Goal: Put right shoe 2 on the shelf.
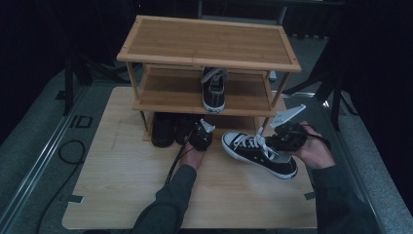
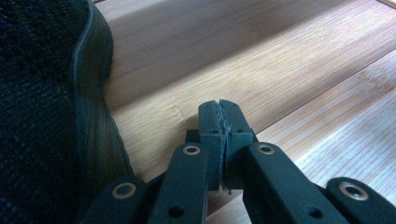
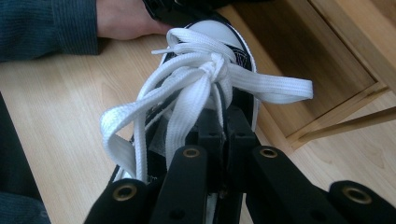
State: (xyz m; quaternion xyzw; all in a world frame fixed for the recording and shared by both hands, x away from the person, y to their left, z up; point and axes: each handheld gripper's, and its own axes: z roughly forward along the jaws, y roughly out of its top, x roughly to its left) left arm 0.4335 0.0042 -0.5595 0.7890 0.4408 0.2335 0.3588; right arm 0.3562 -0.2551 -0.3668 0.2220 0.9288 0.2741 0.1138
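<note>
A black sneaker with white laces and toe cap lies on the wooden board in front of the shoe rack, toe towards the left. My right gripper reaches into its lace area from the right. In the right gripper view the jaws are pressed together at the sneaker's opening, with the loose laces draped over them. My left gripper is at the rack's bottom tier, shut with nothing in it, just right of a black shoe.
A matching sneaker stands on the rack's middle shelf, toe outward. A pair of black shoes sits on the bottom tier at the left. The top shelf is bare. The board lies on grey carpet, with a cable at the left.
</note>
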